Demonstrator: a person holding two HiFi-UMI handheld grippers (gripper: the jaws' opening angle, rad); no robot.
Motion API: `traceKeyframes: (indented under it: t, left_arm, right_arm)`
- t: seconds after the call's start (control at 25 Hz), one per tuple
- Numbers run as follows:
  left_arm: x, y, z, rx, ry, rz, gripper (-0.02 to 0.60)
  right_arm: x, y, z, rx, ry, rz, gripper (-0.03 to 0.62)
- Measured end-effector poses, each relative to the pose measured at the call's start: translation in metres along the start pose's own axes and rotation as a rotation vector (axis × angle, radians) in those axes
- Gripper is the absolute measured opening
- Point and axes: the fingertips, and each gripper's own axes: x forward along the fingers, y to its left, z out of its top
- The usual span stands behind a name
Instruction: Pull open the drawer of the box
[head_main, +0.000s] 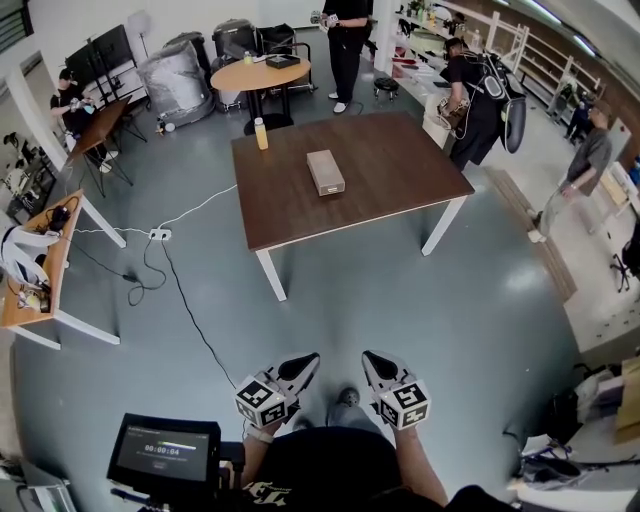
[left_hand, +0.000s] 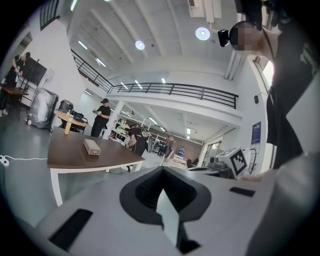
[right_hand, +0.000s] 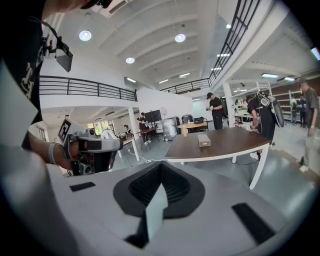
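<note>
A small grey-beige box (head_main: 325, 172) lies flat on the middle of a brown table (head_main: 400, 170), far ahead of me across the floor. It also shows small and distant in the left gripper view as the box (left_hand: 92, 146) and in the right gripper view as the box (right_hand: 203, 140). My left gripper (head_main: 307, 360) and right gripper (head_main: 371, 357) are held close to my body, side by side, pointing forward. Both are well short of the table. Each one has its jaws together with nothing between them, as the left gripper (left_hand: 161, 172) and right gripper (right_hand: 161, 167) show close up.
A yellow bottle (head_main: 261, 133) stands at the table's far left corner. Behind it is a round table (head_main: 262, 75). A power strip with cables (head_main: 159, 235) lies on the floor to the left. Wooden desks (head_main: 40, 290) line the left side. A monitor (head_main: 165, 452) is by my left hip. People stand at the back and right.
</note>
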Motion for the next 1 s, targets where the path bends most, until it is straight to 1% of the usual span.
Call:
traceKeyframes:
  t: [0.6, 0.88, 1.0]
  left_arm:
    - [0.078, 0.009, 0.004, 0.003, 0.030, 0.004, 0.000]
    - [0.094, 0.002, 0.016, 0.004, 0.031, 0.003, 0.000]
    - [0.103, 0.000, 0.014, 0.003, 0.029, 0.001, 0.000]
  right_arm:
    - [0.015, -0.078, 0.007, 0.023, 0.000, 0.012, -0.012]
    - [0.006, -0.093, 0.021, 0.023, 0.004, 0.012, -0.012]
    - [0.004, -0.105, 0.018, 0.025, 0.006, 0.006, -0.012]
